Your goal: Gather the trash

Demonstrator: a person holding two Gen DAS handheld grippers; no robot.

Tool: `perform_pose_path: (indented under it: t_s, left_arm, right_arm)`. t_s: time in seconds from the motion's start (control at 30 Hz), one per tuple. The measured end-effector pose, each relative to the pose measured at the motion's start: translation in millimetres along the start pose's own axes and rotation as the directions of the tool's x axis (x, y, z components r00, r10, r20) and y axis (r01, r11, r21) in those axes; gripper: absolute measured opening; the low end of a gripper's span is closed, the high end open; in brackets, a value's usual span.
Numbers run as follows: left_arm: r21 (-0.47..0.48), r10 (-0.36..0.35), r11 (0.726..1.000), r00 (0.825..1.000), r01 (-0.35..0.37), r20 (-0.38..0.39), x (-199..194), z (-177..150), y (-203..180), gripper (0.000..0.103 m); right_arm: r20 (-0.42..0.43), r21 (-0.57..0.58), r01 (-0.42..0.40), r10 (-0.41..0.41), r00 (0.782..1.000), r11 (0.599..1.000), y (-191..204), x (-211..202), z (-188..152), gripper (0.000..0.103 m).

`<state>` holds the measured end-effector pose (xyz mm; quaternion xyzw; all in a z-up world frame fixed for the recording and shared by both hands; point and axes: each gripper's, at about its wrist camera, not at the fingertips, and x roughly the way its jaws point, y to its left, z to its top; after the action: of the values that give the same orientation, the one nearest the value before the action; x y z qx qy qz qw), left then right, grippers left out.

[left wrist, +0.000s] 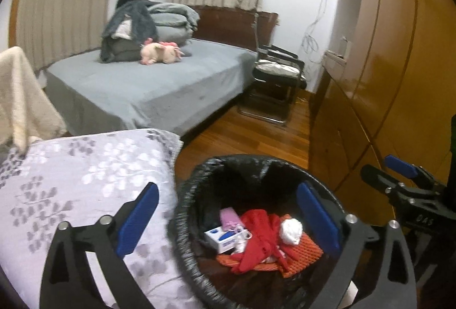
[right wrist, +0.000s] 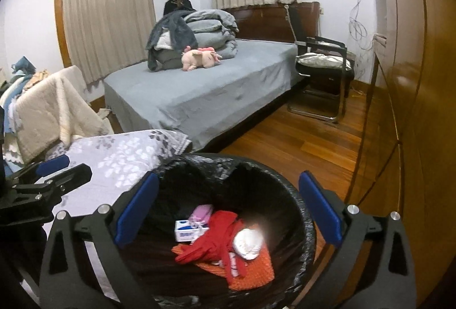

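**Both tongs wide over a half-filled bedroom bin**

While the two tongs hang spread above it, a black-lined bin [right wrist: 302, 226] stands on the wooden floor [right wrist: 299, 138] at the corner of a bed with a purple flowered cover [left wrist: 71, 172]. Seen from the left wrist, the left tongs [left wrist: 228, 220] stand fully apart with nothing between their blue pads: one pad lies over the flowered cover at nine o'clock of the bin, the other over the bin's inside at three o'clock. The right tongs [right wrist: 228, 209] are likewise spread wide and empty, one pad at the bin's rim at nine o'clock, the other beyond the rim at three o'clock. Down in the bin lie a red cloth [right wrist: 213, 237], a white crumpled wad [right wrist: 248, 243] touching it at three o'clock, an orange woven mat [right wrist: 256, 274] underneath, a small white and blue box [right wrist: 185, 233] at nine o'clock and a pink packet [right wrist: 201, 213] just beyond the box. At twelve o'clock, well apart from the bin, a grey bed [right wrist: 199, 98] carries folded bedding [right wrist: 211, 32] and a pink plush toy [right wrist: 199, 57]. A black chair [right wrist: 325, 75] stands at one o'clock beside a wooden wardrobe [right wrist: 413, 109]. Beige curtains [right wrist: 108, 12] hang behind.
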<state>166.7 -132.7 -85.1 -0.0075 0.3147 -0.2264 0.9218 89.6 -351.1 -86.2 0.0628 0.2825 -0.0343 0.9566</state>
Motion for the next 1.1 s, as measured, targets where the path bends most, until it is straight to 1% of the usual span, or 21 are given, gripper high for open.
perform_pose_path:
  t_s: [0.33,0.5,0.77,1.1]
  left_arm:
    - [-0.028,0.090,0.996,0.996,-0.089,0.030,-60,0,20,0.097]
    - [-0.029,0.112,0.993,0.992,-0.110,0.053,-86,0,20,0.097]
    - [-0.027,0.121,0.993,0.990,-0.119,0.077,-117,-2,18,0.097]
    - [-0.021,0.136,0.991,0.986,-0.135,0.099,-144,-9,16,0.097]
  right_arm:
    - [0.019,-0.039,-0.067,0.068,0.998,0.997,37,-44,17,0.098]
    - [0.035,-0.063,-0.080,0.082,0.996,0.995,50,-64,22,0.098]
    - [0.046,-0.089,-0.099,0.103,0.994,0.991,65,-90,26,0.098]
    - [0.048,-0.115,-0.120,0.127,0.991,0.986,82,-107,20,0.098]
